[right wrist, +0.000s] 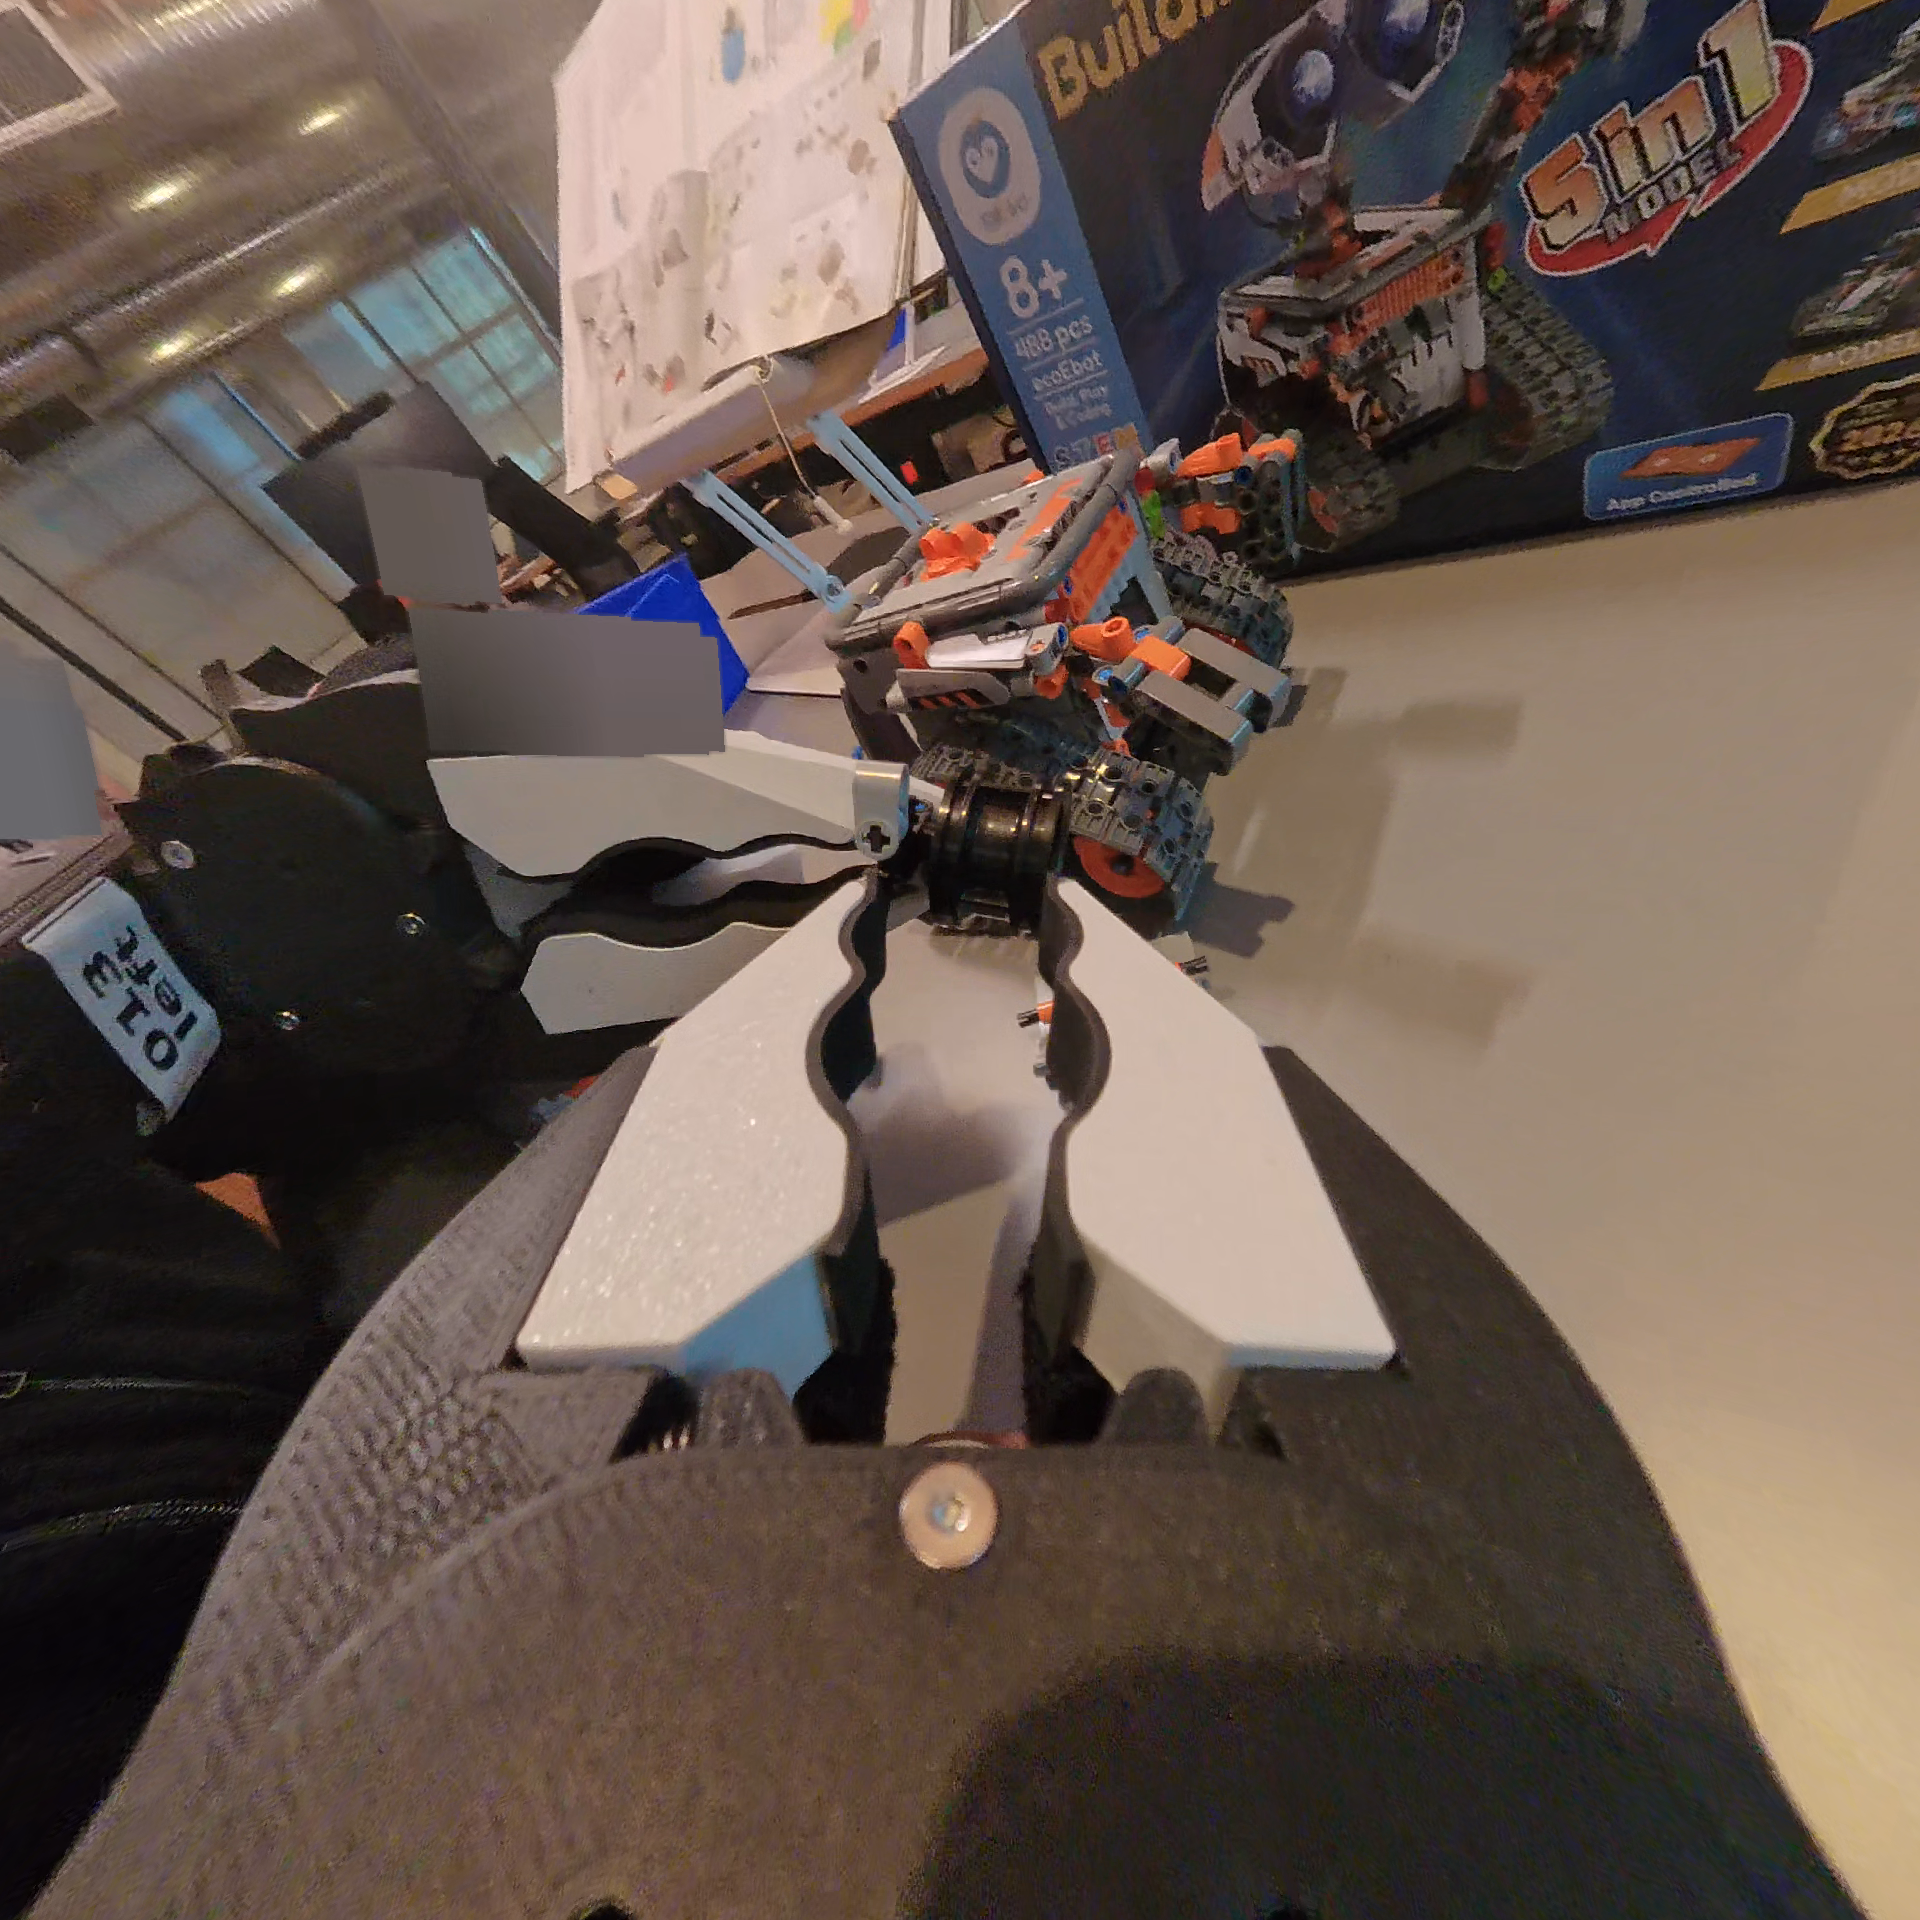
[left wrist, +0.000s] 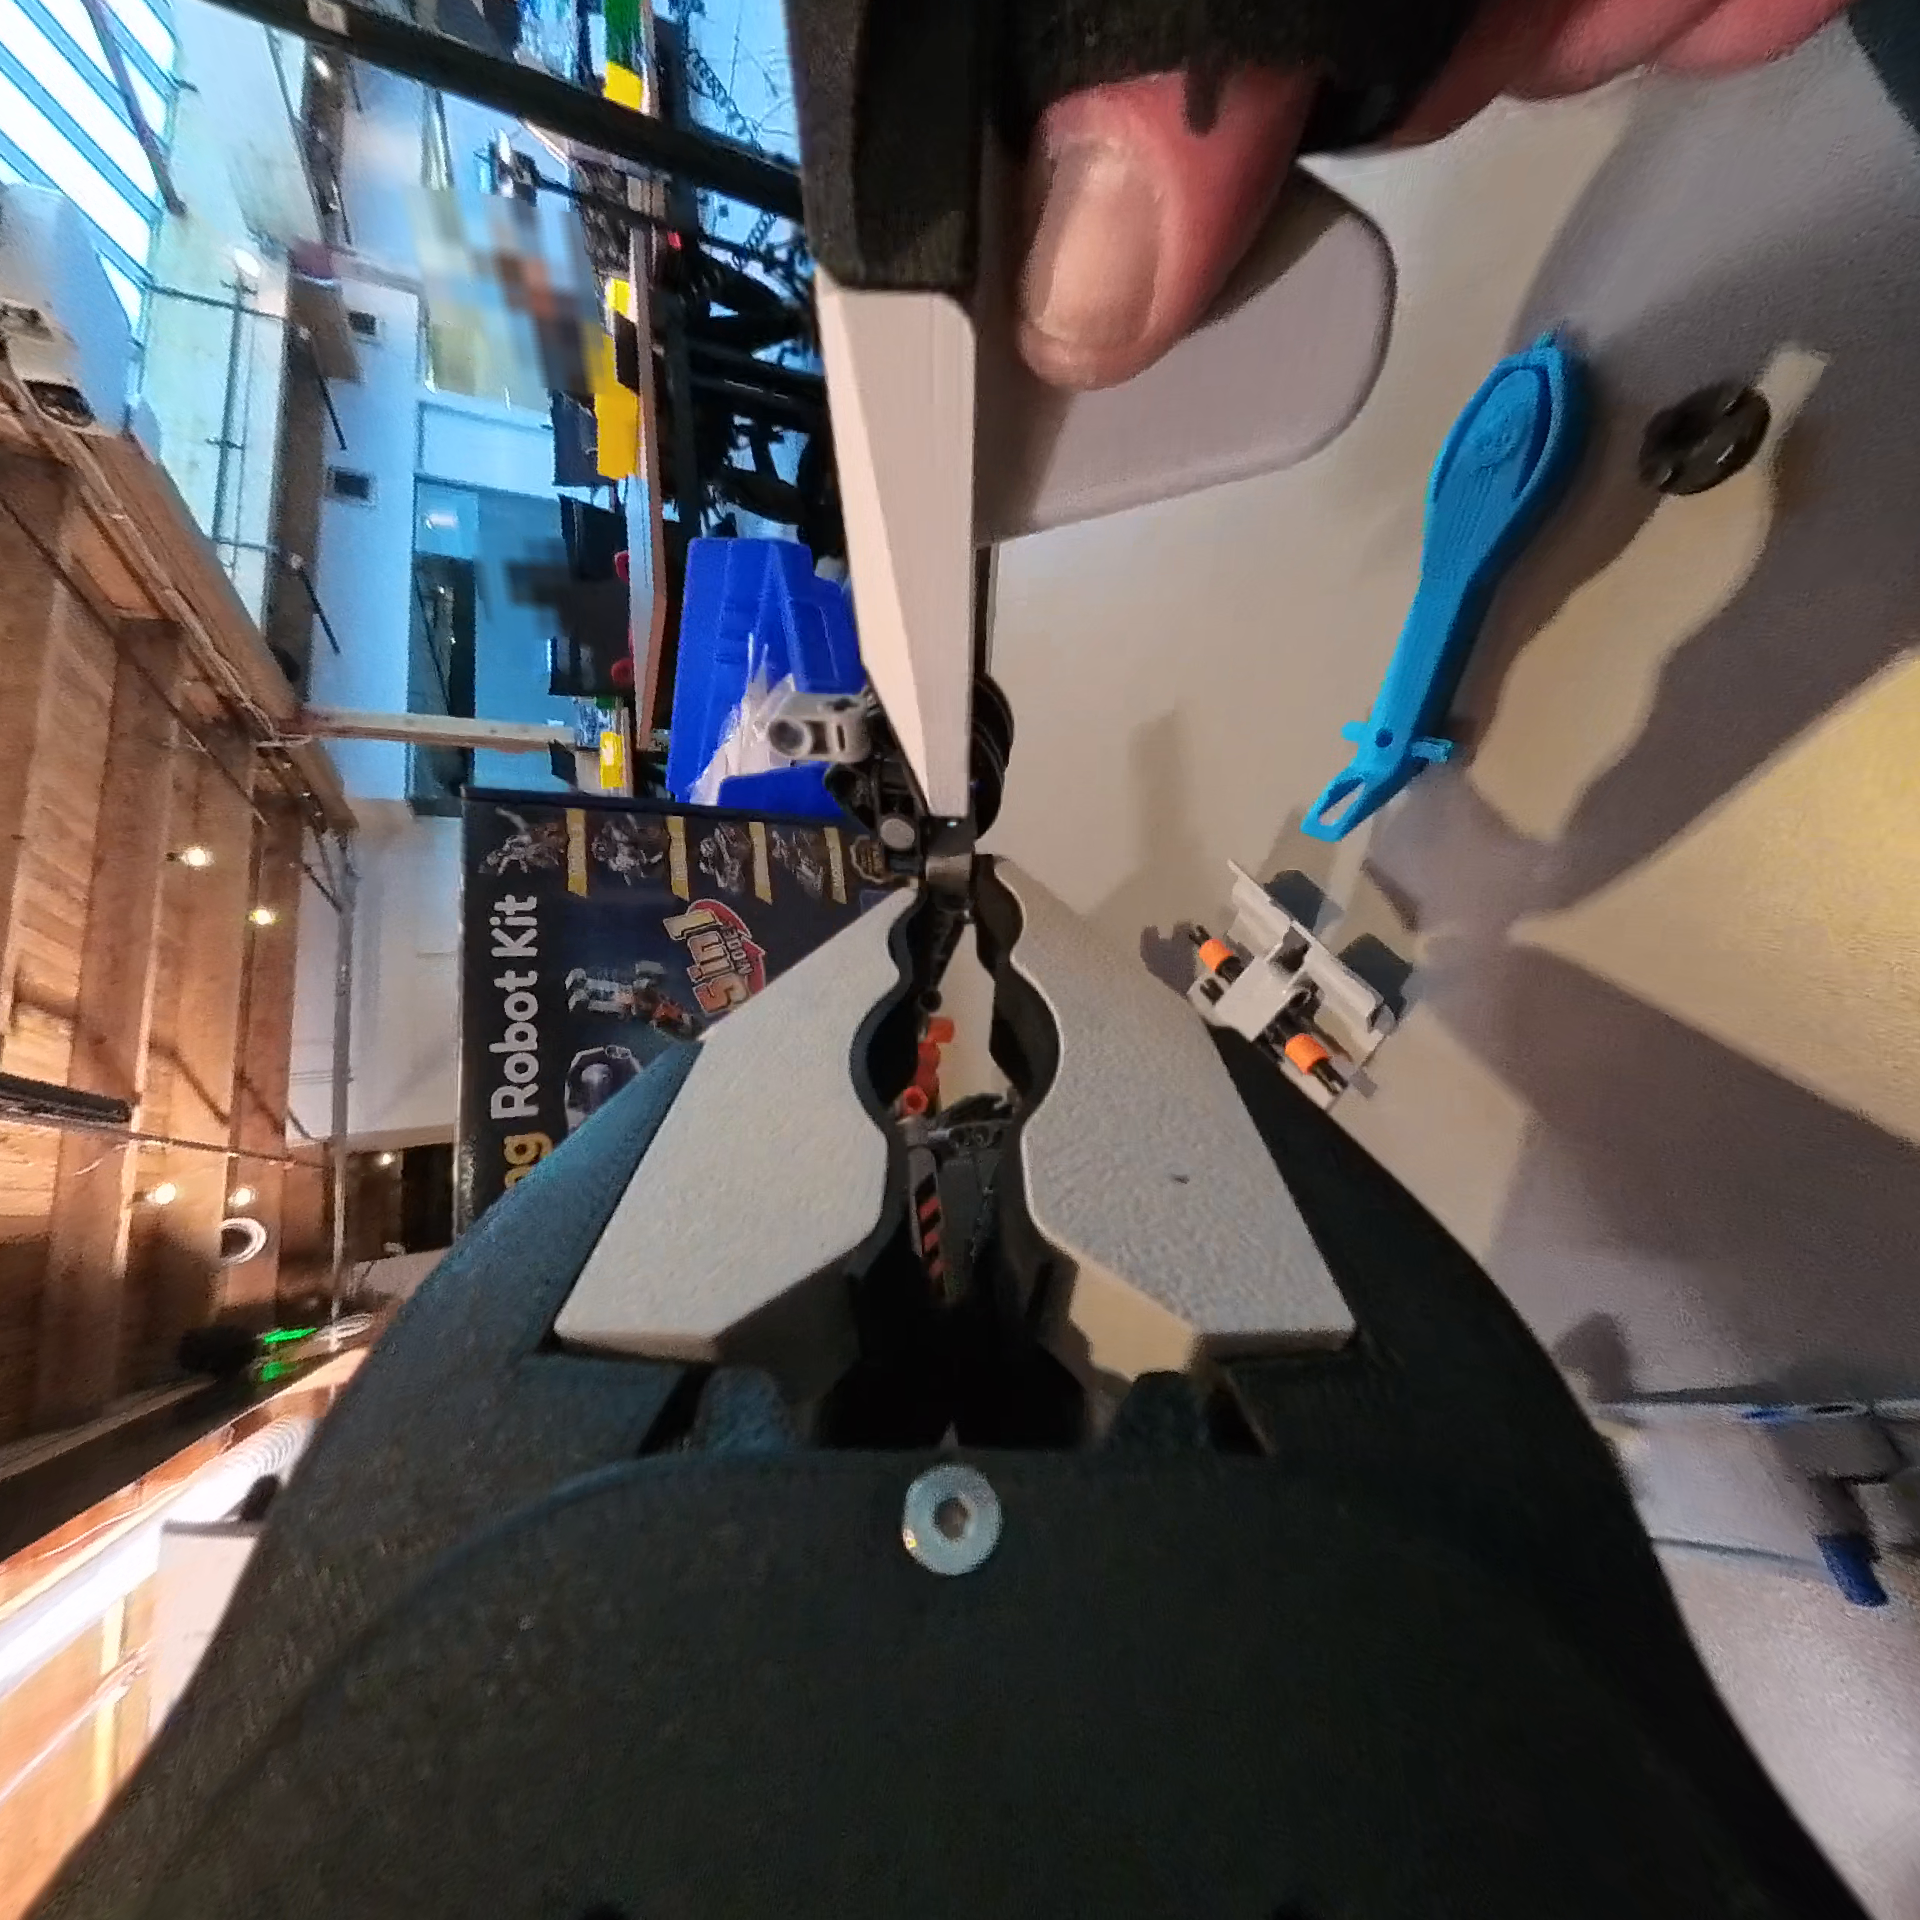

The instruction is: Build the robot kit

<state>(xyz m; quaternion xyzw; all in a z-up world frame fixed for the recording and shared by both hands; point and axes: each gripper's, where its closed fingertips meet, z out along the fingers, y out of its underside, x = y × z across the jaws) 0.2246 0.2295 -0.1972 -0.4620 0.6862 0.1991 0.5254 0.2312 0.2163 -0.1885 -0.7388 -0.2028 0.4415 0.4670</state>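
A grey, black and orange toy robot model with tracks stands on the pale table. A black wheel sticks out at its near end. My right gripper has its fingertips on either side of this wheel and grips it. My left gripper comes in from the left in the right wrist view. It is shut on a thin dark part of the model beside the wheel, next to a small grey connector. In the left wrist view the right gripper reaches in from above, held by a hand.
A blue plastic tool, a small grey and orange sub-assembly and a black round part lie on the table. The kit box stands behind the model. A blue bin and an instruction sheet are farther back. Both grippers' tips are close together, under 4 cm apart.
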